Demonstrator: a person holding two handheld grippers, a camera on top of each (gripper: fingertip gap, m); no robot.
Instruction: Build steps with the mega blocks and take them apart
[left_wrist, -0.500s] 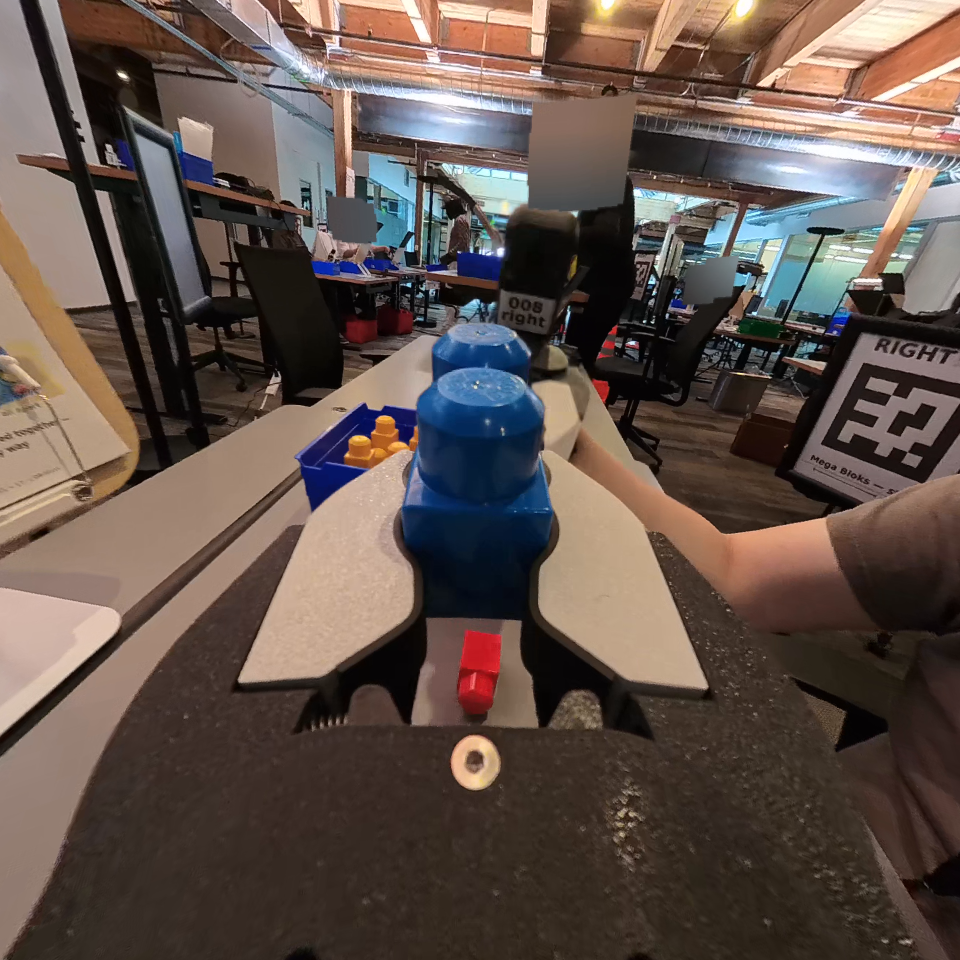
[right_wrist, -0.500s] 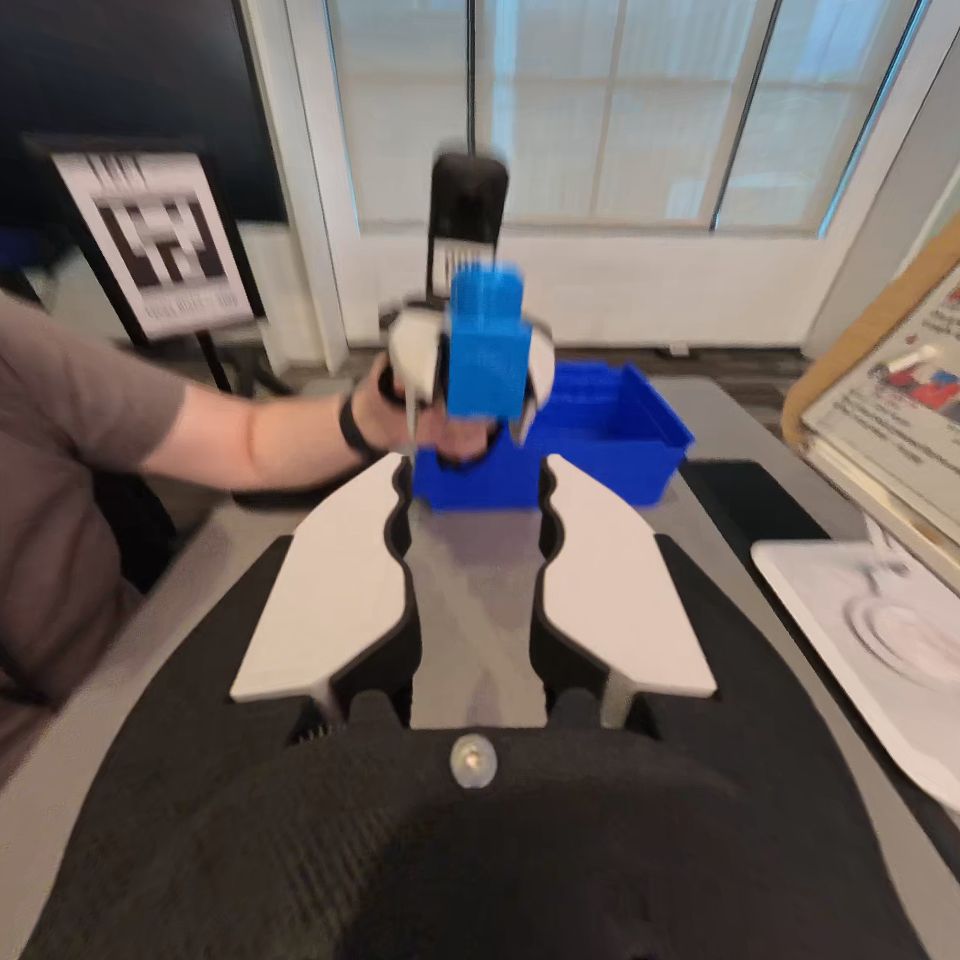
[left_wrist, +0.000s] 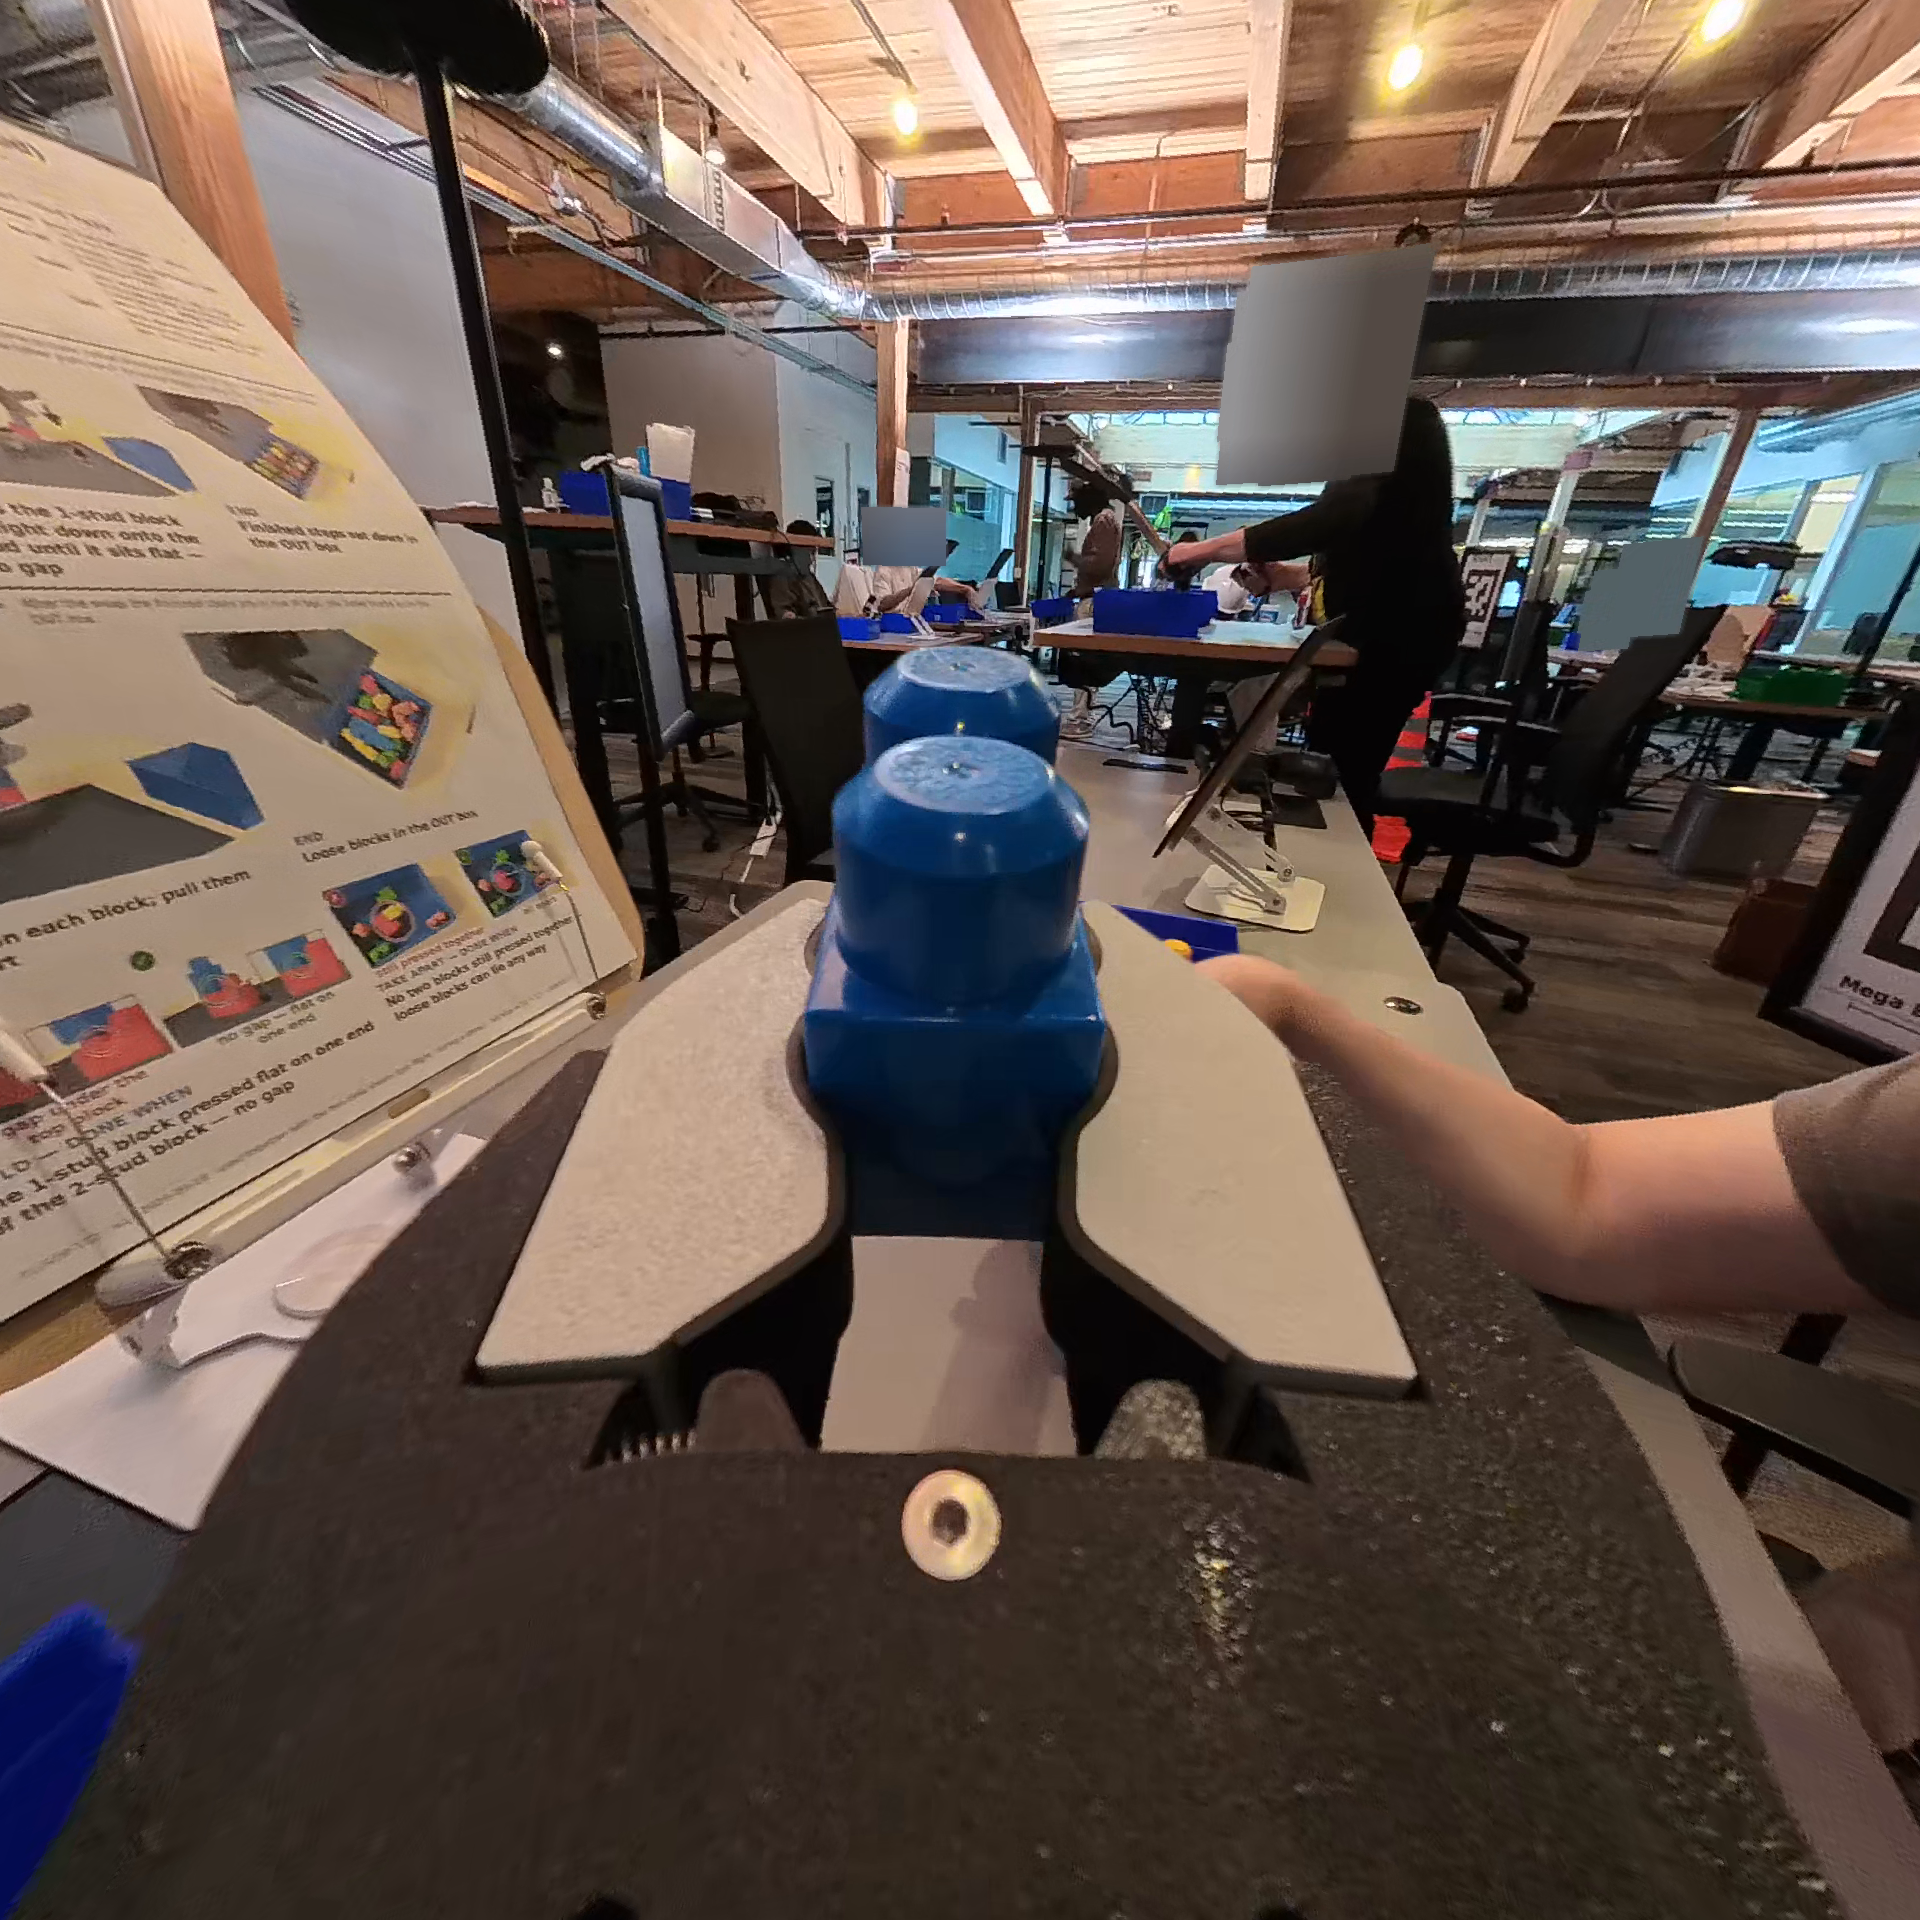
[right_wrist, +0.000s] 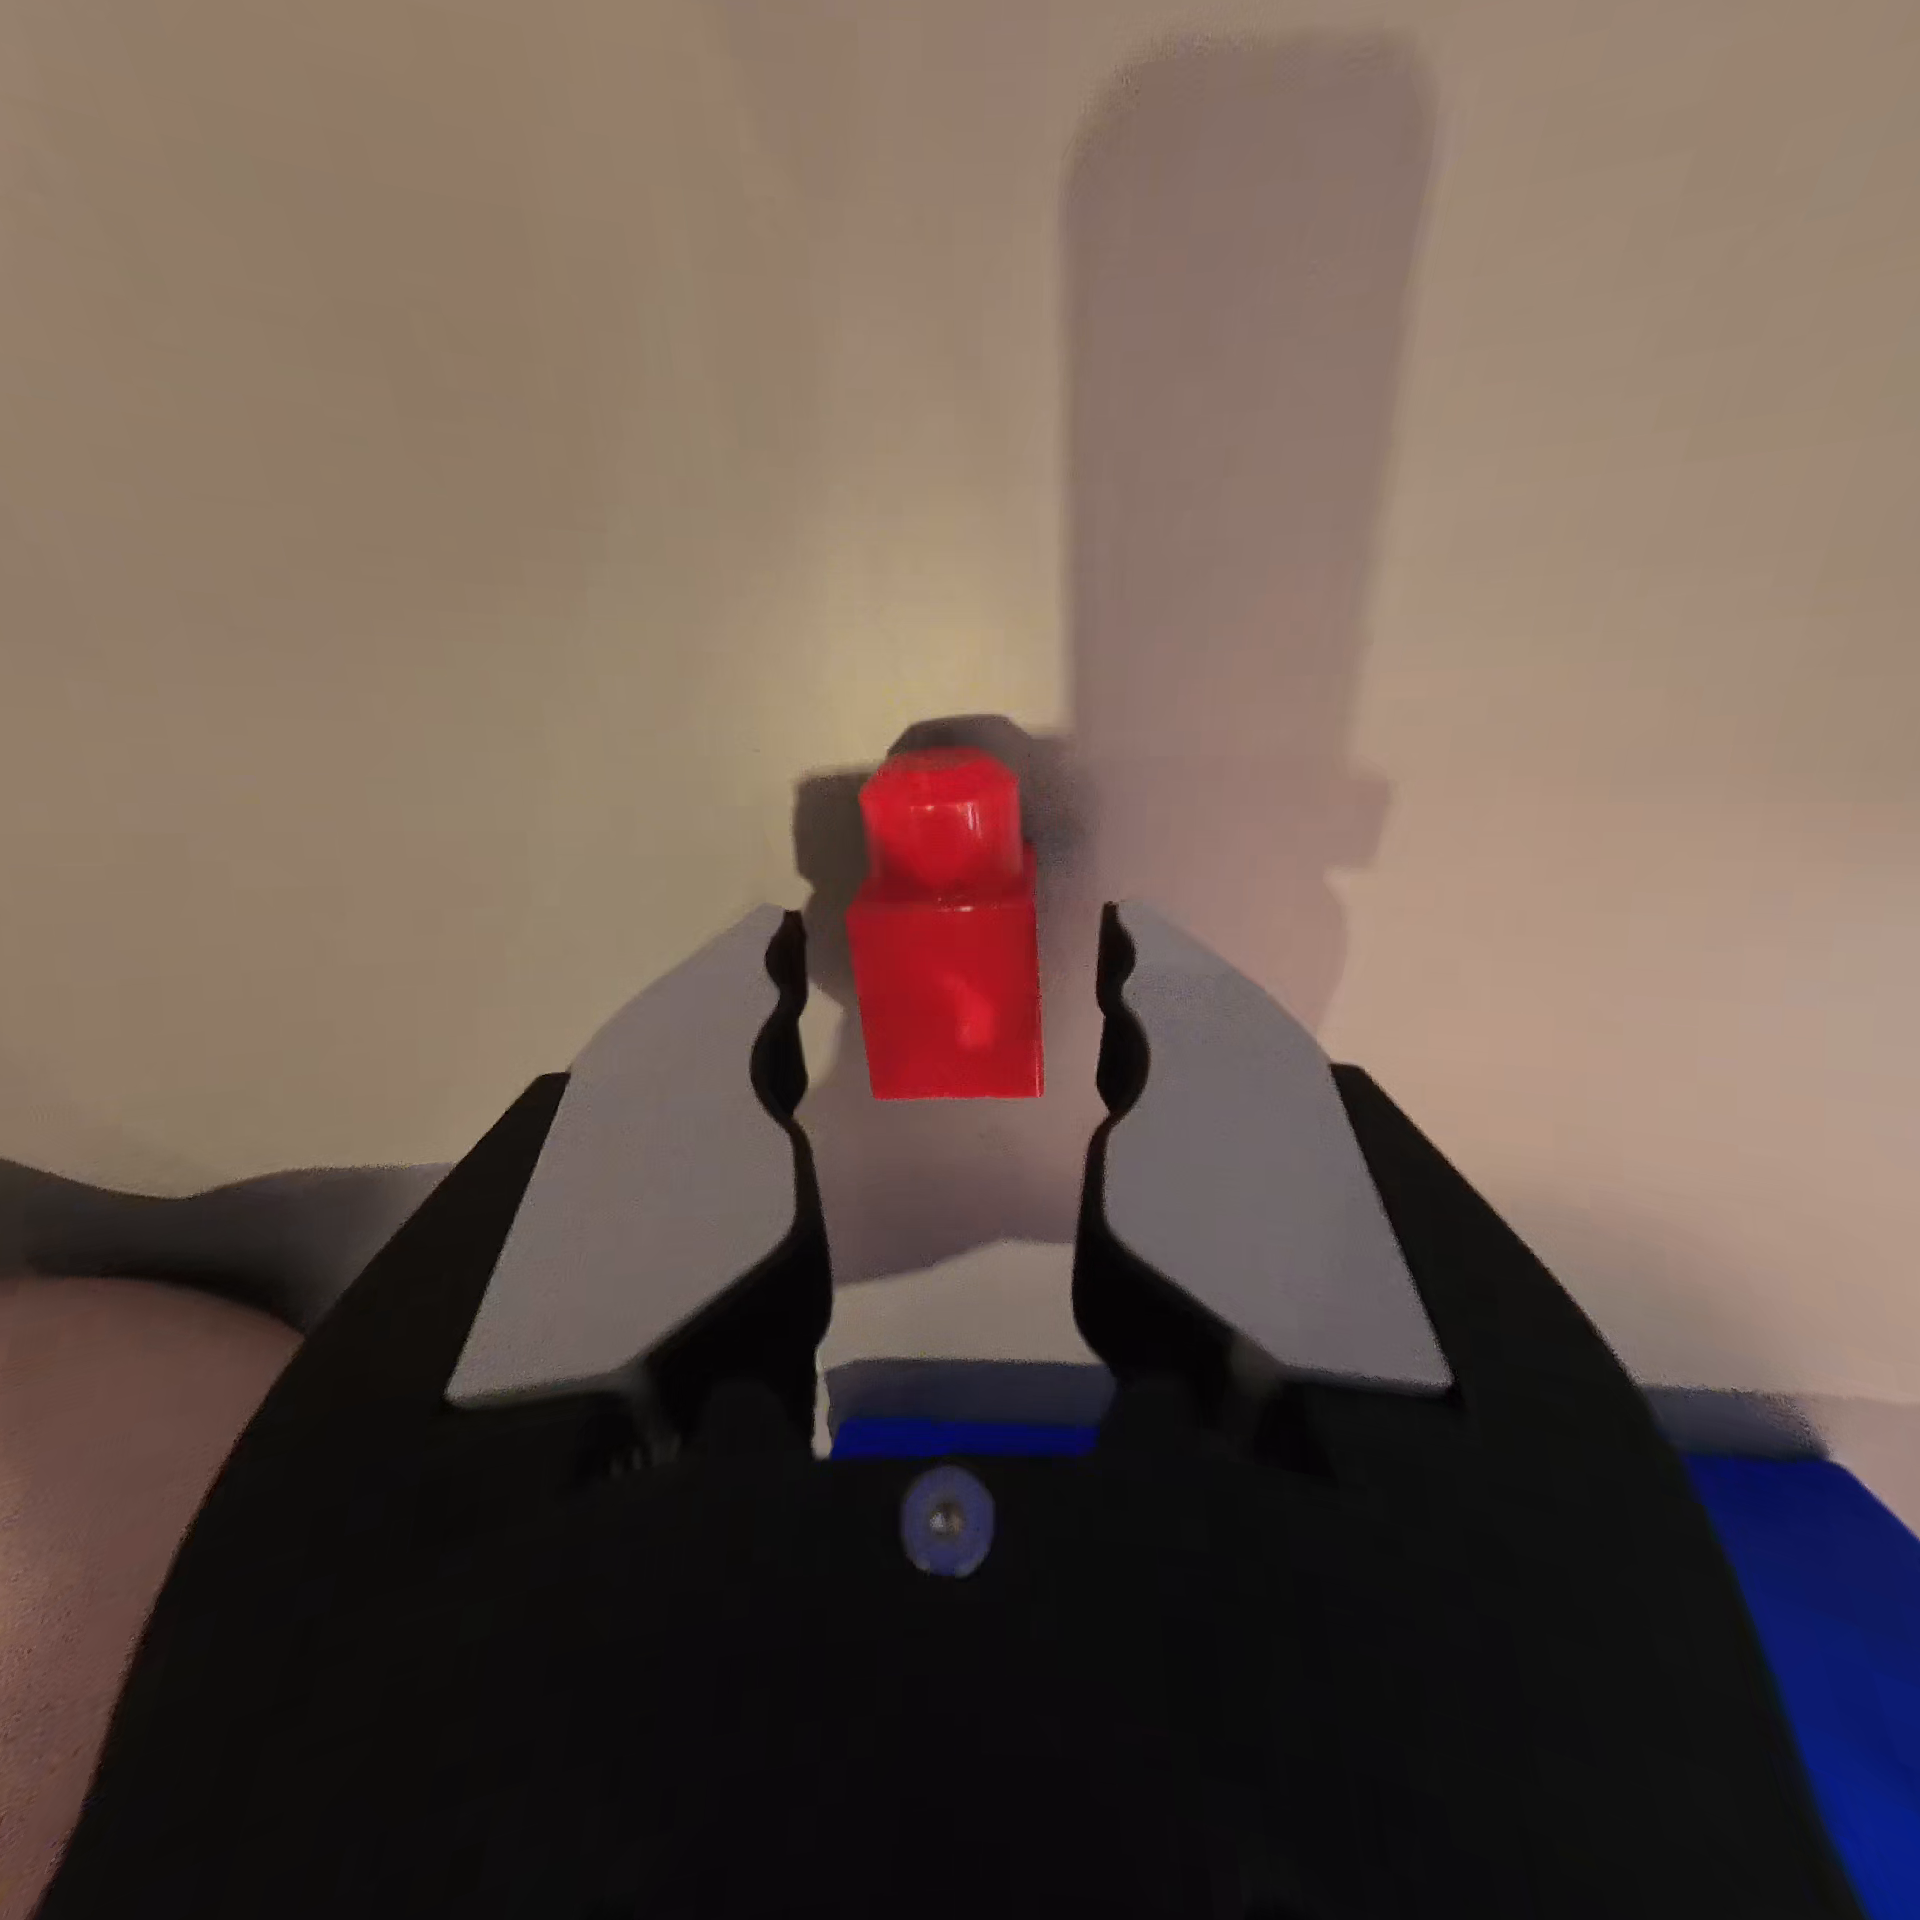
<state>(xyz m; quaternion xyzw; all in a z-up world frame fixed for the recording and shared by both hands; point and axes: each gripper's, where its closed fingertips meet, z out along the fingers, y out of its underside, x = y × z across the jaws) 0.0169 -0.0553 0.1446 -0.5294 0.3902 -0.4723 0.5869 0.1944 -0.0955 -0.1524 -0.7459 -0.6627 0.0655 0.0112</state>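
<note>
We see the left tongs (left_wrist: 951, 1039) held level above the grey worktop (left_wrist: 1340, 935), clenched on a blue two-stud block (left_wrist: 951, 997), studs up. The right tongs (right_wrist: 951, 997) point down at the worktop, spread wide, straddling a red one-stud block (right_wrist: 945, 966) without touching it.

Blue two-stud block (left_wrist: 951, 1023): clamped at base between left gripper's (left_wrist: 954, 997) grey fingers, studs up, lined away from camera, raised above table. Red one-stud block (right_wrist: 943, 948): lies on pale surface, stud pointing away, in gap between right gripper's (right_wrist: 951, 940) spread fingertips, touching neither.
</note>
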